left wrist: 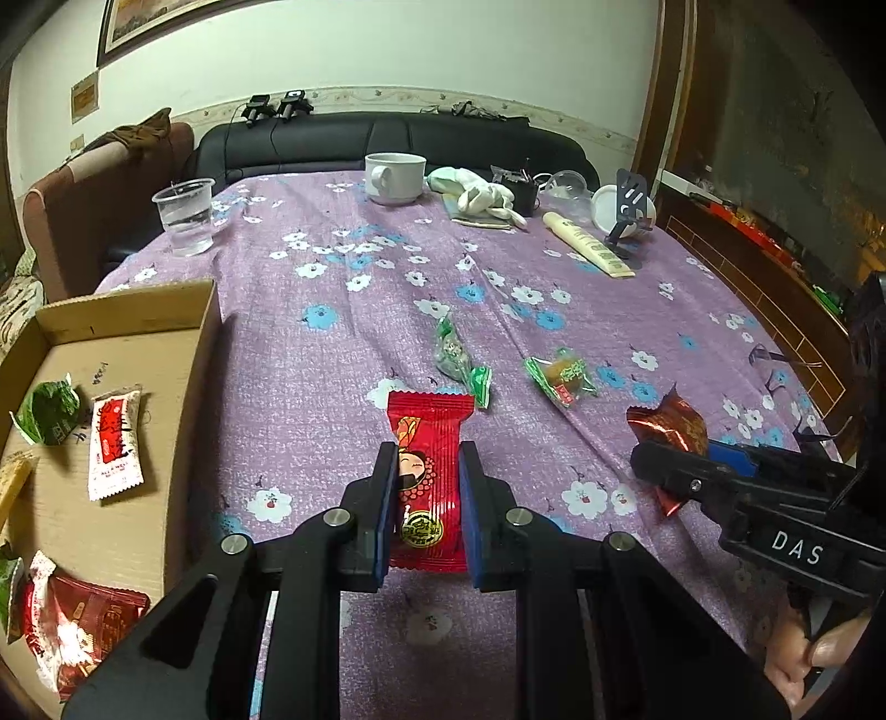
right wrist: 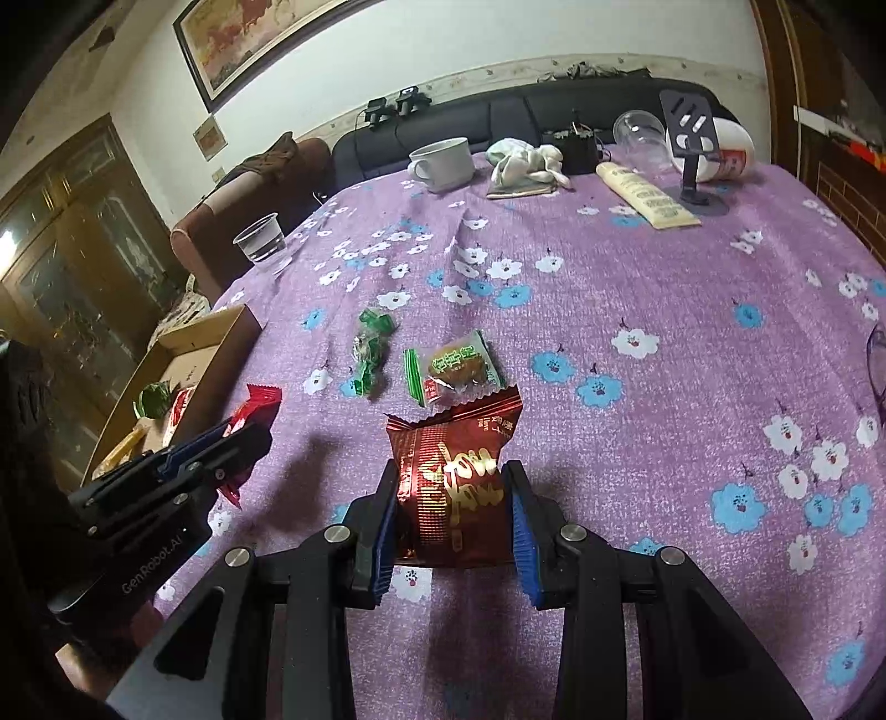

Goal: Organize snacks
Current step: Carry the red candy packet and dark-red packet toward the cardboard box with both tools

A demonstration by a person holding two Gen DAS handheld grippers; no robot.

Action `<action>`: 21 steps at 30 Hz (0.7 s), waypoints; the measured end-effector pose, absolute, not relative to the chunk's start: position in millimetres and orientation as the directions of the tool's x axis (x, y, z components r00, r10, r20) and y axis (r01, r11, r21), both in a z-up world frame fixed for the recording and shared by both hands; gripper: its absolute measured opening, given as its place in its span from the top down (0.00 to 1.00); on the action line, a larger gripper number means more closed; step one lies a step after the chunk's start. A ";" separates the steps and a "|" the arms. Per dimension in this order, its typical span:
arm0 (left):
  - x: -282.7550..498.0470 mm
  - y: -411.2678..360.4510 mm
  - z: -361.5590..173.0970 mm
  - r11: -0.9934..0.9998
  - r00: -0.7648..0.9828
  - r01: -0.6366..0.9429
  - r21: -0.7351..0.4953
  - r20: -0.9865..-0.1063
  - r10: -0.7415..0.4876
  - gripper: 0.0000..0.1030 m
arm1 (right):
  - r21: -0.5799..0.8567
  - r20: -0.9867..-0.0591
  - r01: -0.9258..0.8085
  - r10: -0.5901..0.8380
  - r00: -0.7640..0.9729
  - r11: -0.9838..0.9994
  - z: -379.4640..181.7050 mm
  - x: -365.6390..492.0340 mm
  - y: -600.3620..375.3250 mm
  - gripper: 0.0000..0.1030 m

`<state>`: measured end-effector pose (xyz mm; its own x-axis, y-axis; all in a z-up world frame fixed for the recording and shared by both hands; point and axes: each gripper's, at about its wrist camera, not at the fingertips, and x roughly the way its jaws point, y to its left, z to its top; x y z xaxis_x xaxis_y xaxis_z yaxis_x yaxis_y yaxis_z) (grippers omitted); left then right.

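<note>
**Partly sorted: two snacks in the grippers, two still loose**

Already the cardboard box (left wrist: 127, 443) at the left edge of the bench (left wrist: 343, 354) holds several snacks: a green packet (left wrist: 47, 412), a red-and-white sachet (left wrist: 114, 443), a dark red packet (left wrist: 83, 626) in the near corner, and a pale yellowish piece at the box's edge that is cut off and hard to name.

The left gripper (left wrist: 427, 487) is clamped on a bright red snack packet (left wrist: 427, 476), held just above the cloth and close beside the box. The right gripper (right wrist: 451, 504) pinches a dark red foil packet (right wrist: 451, 471), its sides creased between the pads, nearer the middle of the bench. Neither packet is in the box yet.

Two snacks lie loose on the cloth just beyond the grippers: a green twist-wrapped candy (left wrist: 457, 357) and a clear packet with green ends (left wrist: 562, 374), near each other but not touching. By my reading the job is somewhat past halfway.

A purple cloth printed with white and blue flowers covers the bench. At its far side stand a white mug (left wrist: 394, 176), a plastic cup of water (left wrist: 185, 216), a crumpled white cloth (left wrist: 476, 191), a cream tube (left wrist: 587, 243) and a black phone stand (left wrist: 628, 210). Behind runs a black sofa (left wrist: 387, 138), with a framed picture (right wrist: 260, 39) on the pale wall.
</note>
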<state>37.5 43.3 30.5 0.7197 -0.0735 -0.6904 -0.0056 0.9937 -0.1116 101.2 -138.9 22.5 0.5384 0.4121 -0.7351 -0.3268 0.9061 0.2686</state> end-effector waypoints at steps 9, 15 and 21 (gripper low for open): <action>36.7 39.8 31.7 0.995 0.723 0.008 -0.100 -0.686 -0.075 0.83 | 0.261 -0.743 -0.326 0.405 0.533 0.909 20.2 102.5 -137.6 0.65; 35.6 39.6 32.7 0.995 0.729 0.010 -0.097 -0.681 -0.074 0.83 | 0.264 -0.744 -0.324 0.406 0.531 0.909 19.5 104.1 -138.9 0.65; 36.1 37.4 31.7 0.997 0.732 0.003 -0.073 -0.679 -0.052 0.83 | 0.272 -0.749 -0.318 0.407 0.522 0.908 16.7 106.2 -140.0 0.65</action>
<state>36.1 37.4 31.7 0.7323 -0.0518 -0.6790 0.0031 0.9973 -0.0728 106.2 -140.0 16.7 0.5223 0.4074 -0.7491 -0.3183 0.9081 0.2720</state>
